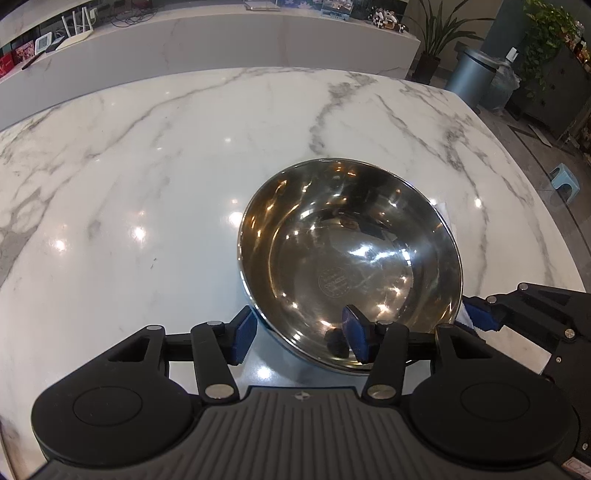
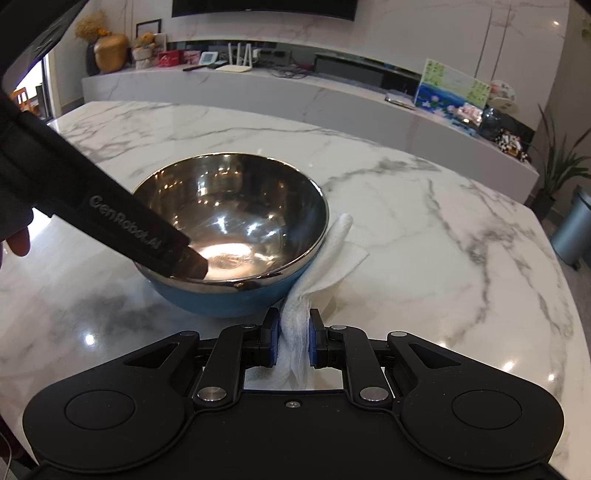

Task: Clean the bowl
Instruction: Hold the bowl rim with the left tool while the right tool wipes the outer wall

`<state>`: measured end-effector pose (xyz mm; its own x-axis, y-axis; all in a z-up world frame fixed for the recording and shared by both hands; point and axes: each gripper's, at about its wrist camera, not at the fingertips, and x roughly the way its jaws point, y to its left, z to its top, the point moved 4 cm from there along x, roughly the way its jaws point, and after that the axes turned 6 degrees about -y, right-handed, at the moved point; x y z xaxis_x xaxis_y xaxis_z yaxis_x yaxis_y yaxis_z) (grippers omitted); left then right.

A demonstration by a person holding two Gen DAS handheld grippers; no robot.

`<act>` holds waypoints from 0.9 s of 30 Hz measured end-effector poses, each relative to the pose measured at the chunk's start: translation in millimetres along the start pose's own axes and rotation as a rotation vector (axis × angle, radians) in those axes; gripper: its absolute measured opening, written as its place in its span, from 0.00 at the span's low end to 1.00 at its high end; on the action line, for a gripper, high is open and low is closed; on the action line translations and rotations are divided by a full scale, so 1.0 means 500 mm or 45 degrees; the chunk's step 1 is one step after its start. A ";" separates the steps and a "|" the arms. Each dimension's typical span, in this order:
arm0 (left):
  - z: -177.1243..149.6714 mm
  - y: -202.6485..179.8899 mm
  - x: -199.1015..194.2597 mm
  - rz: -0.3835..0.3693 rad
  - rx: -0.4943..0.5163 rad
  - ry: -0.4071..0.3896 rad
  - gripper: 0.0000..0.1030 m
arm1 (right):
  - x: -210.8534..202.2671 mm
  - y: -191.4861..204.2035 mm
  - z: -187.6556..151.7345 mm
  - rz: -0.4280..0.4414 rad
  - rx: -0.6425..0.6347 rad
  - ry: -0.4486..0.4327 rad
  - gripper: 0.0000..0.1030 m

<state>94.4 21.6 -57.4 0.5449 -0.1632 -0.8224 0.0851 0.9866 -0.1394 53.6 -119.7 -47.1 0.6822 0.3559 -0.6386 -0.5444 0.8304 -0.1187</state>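
White router (image 2: 236, 59), framed painting (image 2: 452, 90), grey bin (image 1: 474, 75), potted plant (image 1: 439, 35), blue stool (image 1: 565, 182) beyond the marble table (image 1: 147, 166)

Both views are brightly lit from overhead; glare spots are scattered on the marble table (image 1: 155, 177), and edges are bent by fisheye, darkened at twelve o'clock corners.

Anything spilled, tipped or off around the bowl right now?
No spill or damage shows. The bowl sits upright on the marble table, its inside bare and shiny. One oddity: the white paper towel in the right hand-held gripper lies outside, against the bowl's wall.
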 end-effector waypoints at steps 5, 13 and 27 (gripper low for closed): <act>0.002 0.002 0.000 0.021 0.033 -0.016 0.36 | -0.009 -0.016 0.006 -0.035 0.019 -0.030 0.13; 0.013 0.008 -0.002 0.061 0.072 -0.063 0.19 | -0.032 -0.049 0.022 -0.076 0.056 -0.095 0.13; -0.001 0.010 0.007 0.006 -0.020 0.029 0.43 | -0.002 0.015 -0.001 0.033 -0.078 0.016 0.13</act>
<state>96.5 26.1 -61.1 0.5258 -0.1586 -0.8357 0.0690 0.9872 -0.1440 48.7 -114.2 -48.0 0.6615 0.3715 -0.6515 -0.5909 0.7931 -0.1478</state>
